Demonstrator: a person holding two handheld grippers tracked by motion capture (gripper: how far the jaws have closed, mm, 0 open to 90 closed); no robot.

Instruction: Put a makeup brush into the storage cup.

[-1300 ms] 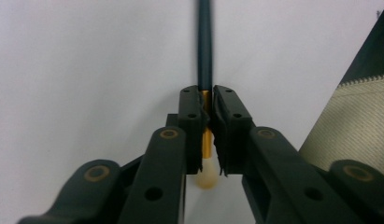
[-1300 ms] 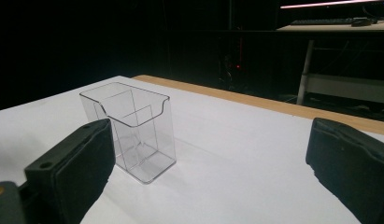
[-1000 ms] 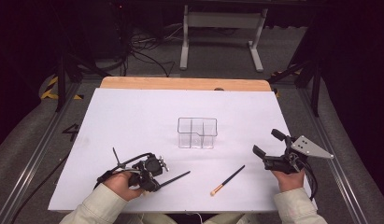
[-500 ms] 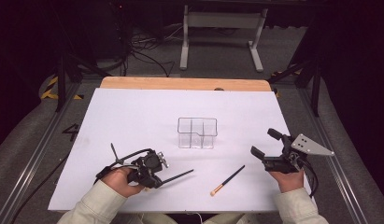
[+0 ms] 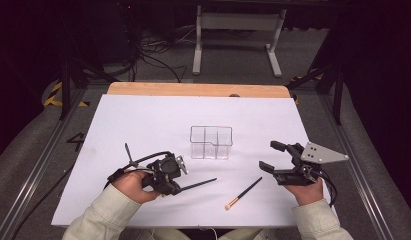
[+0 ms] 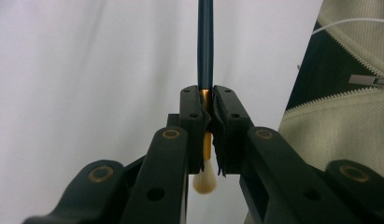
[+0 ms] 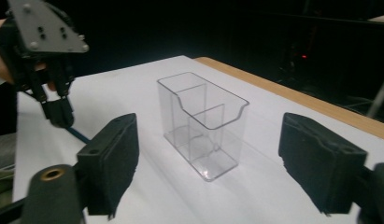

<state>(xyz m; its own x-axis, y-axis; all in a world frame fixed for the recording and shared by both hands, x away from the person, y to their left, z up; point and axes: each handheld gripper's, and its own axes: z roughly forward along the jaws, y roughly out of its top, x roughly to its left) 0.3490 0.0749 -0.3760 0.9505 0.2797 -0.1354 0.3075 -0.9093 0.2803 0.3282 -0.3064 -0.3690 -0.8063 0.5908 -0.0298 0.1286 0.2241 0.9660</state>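
Gripping a dark-handled makeup brush [image 5: 195, 185] by its gold ferrule at lower left, the left claw [image 5: 179, 188] is clenched; a clear divided organizer [image 5: 211, 142] stands centre, second brush [image 5: 244, 193] lower centre, right claw [image 5: 269, 156] released, closing, empty.

Makeup brush, dark-handled [image 5: 197, 185]: slim dark handle, gold ferrule, pale bristle tuft; sitting clamped at the ferrule between the pads of the left gripper [image 5: 179, 189], handle [image 6: 205, 42] projecting forward over the white table cover, tuft hanging behind the pads in the left gripper view. Makeup brush, second [image 5: 243, 193]: dark handle, tan bristle end; lying flat and diagonal on the cover, bristles pointing toward the near edge, apart from both grippers.
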